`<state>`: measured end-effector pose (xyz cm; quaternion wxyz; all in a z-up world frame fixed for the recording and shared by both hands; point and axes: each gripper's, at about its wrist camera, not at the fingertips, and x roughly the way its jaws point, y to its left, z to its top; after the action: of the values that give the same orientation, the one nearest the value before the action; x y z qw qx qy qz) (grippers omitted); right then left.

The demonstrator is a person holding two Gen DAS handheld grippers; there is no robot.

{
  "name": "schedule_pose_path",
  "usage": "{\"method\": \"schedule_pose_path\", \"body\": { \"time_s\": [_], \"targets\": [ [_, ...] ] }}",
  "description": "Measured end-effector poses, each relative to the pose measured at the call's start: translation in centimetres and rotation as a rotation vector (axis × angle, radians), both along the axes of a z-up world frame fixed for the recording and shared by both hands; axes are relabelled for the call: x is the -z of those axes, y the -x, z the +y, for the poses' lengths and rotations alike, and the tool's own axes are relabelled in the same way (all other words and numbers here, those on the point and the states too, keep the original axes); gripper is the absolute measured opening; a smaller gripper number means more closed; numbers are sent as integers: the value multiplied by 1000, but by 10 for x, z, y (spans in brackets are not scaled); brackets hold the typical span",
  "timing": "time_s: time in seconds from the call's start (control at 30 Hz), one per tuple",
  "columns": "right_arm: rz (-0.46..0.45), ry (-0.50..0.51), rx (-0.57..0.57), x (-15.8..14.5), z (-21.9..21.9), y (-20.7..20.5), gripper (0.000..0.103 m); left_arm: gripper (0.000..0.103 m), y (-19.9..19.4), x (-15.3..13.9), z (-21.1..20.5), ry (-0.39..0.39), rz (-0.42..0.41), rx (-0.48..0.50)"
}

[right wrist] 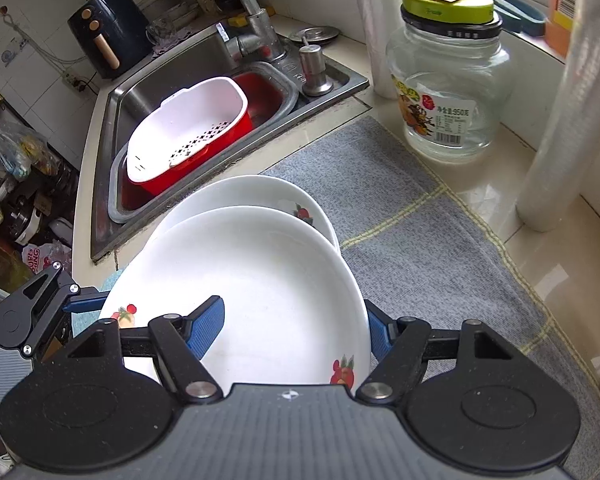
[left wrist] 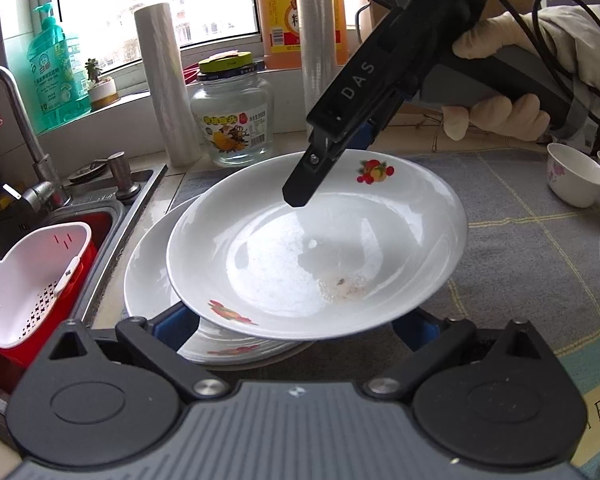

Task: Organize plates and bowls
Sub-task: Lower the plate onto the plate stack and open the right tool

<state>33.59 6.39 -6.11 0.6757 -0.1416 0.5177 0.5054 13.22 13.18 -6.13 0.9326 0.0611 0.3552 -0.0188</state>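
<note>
A white plate with fruit prints (left wrist: 312,248) lies tilted on a second, like plate (left wrist: 148,280) on the grey mat by the sink. My right gripper (left wrist: 312,176) is shut on the top plate's far rim; in the right wrist view one blue pad (right wrist: 206,326) lies on the plate's face (right wrist: 260,280), the other finger (right wrist: 378,330) is beyond its rim. My left gripper (left wrist: 296,328) is open, its fingers either side of the plate's near rim, tips hidden below it. The lower plate (right wrist: 256,192) shows behind. A small white bowl (left wrist: 576,178) stands far right.
A steel sink (right wrist: 112,152) with a red tub and white colander (right wrist: 188,124) lies left of the plates. A glass jar (right wrist: 448,88), two film rolls (right wrist: 560,120), an orange jug (left wrist: 300,12) and a soap bottle (left wrist: 56,64) stand along the window sill. The grey mat (right wrist: 420,240) covers the counter.
</note>
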Motion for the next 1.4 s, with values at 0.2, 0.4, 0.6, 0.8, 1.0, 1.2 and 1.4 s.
{"method": "schedule_pose_path", "body": {
  "time_s": [0.2, 0.4, 0.6, 0.8, 1.0, 1.2, 1.4],
  "targets": [
    [9, 6, -18, 6, 16, -1, 77, 101, -2, 1, 12, 18, 5, -23],
    [6, 13, -22, 8, 22, -3, 77, 101, -4, 4, 18, 37, 14, -32],
    [-2, 23, -26, 11, 27, -3, 77, 101, -7, 5, 23, 57, 29, -46],
    [-22, 42, -41, 13, 31, -3, 78, 101, -7, 5, 24, 47, 32, -55],
    [-38, 52, -62, 14, 33, -1, 78, 101, -5, 4, 23, 37, 33, -56],
    [-37, 55, -66, 14, 32, 0, 78, 101, 2, 3, 25, 16, 37, -62],
    [-36, 55, -61, 13, 32, 2, 80, 102, 4, 2, 26, -5, 29, -73]
  ]
}}
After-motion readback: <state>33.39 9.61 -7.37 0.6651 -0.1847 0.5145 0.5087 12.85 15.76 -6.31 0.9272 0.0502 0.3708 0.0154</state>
